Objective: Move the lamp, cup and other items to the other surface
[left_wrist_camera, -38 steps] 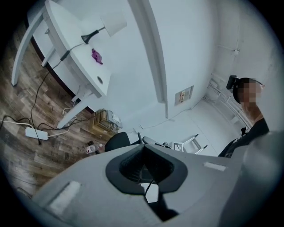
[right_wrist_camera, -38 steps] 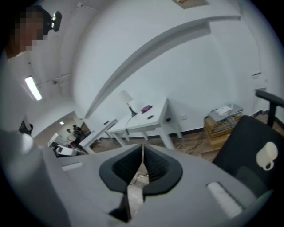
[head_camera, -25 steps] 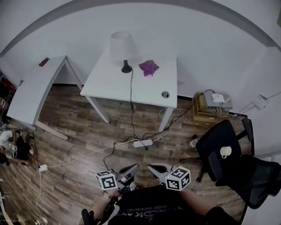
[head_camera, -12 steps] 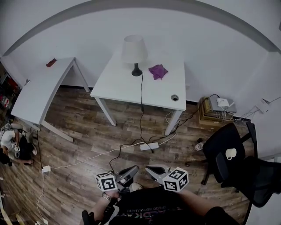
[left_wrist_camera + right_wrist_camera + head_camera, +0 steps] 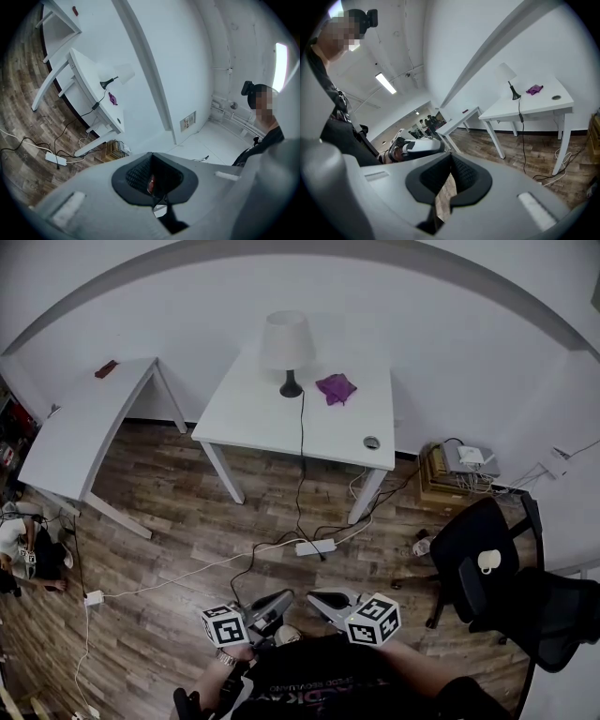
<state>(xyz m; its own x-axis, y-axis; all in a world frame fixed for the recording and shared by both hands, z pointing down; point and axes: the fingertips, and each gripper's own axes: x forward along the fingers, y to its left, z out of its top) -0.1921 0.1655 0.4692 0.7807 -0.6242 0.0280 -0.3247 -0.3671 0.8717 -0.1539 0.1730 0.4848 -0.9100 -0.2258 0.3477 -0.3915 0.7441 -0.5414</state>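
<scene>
Standing on a wood-plank floor (image 5: 169, 549), a person holds both claws tight against the torso at 6 o'clock in the head view. The left claw (image 5: 284, 596) and right claw (image 5: 314, 596) sit side by side, tips angled in toward each other and aimed ahead at 12 o'clock, marker cubes facing up. Neither claw is near any item.

In its own view, the left claw (image 5: 151, 180) has its jaws pressed together with nothing between them. The right claw (image 5: 449, 180) is likewise closed and empty.

Well ahead at 12 o'clock stands a white tabletop (image 5: 272, 418). On it, a lamp (image 5: 286, 343) with a pale shade stands upright near the far edge. A crumpled purple cloth (image 5: 336, 387) lies just beside it at 3 o'clock. The lamp's dark cord (image 5: 302, 465) hangs over the near edge down to a power strip (image 5: 315, 547) on the floor.

At 10 o'clock, apart from the first, is a second tabletop (image 5: 84, 427) with a small red object (image 5: 106, 368) near its far end.

At 3 o'clock, a white cup (image 5: 487, 562) rests on the seat of a black chair (image 5: 469, 531).
</scene>
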